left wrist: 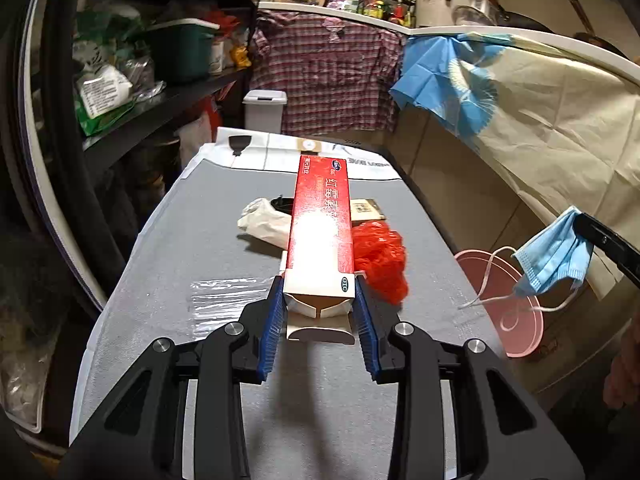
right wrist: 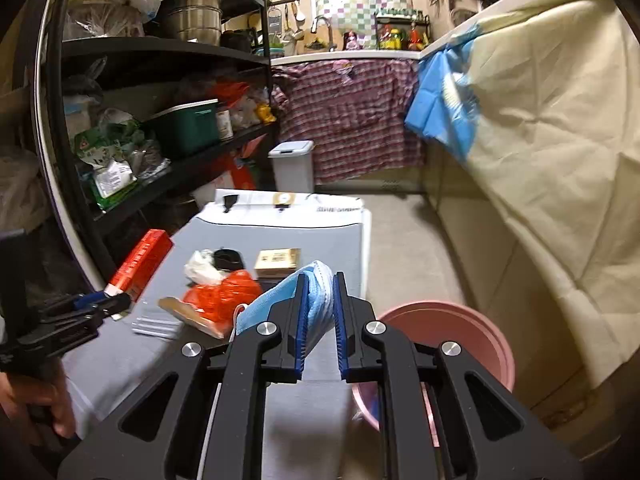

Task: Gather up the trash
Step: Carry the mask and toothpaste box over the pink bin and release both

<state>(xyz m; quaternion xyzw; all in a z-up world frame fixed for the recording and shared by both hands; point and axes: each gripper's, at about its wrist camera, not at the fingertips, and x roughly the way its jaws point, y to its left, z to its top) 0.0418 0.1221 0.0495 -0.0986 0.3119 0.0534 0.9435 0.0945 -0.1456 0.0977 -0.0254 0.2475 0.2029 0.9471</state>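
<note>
My left gripper (left wrist: 319, 280) is shut on the near end of a long red carton (left wrist: 322, 216), which it holds above the grey table (left wrist: 160, 280). The carton (right wrist: 142, 258) and left gripper (right wrist: 108, 300) also show at the left of the right wrist view. My right gripper (right wrist: 321, 278) is shut on a blue face mask (right wrist: 260, 304), held near the table's right edge by a pink basin (right wrist: 452, 320). In the left wrist view the mask (left wrist: 554, 258) dangles from the right gripper (left wrist: 580, 220) above the basin (left wrist: 524, 332), its ear loops hanging down.
On the table lie a red plastic bag (left wrist: 380, 256), a crumpled white bag (left wrist: 264, 224), a small brown box (left wrist: 366, 210), a black ring (left wrist: 282, 202) and clear wrap (left wrist: 228, 300). Black shelves (right wrist: 160, 48) stand left. A white bin (left wrist: 264, 110) stands beyond the table.
</note>
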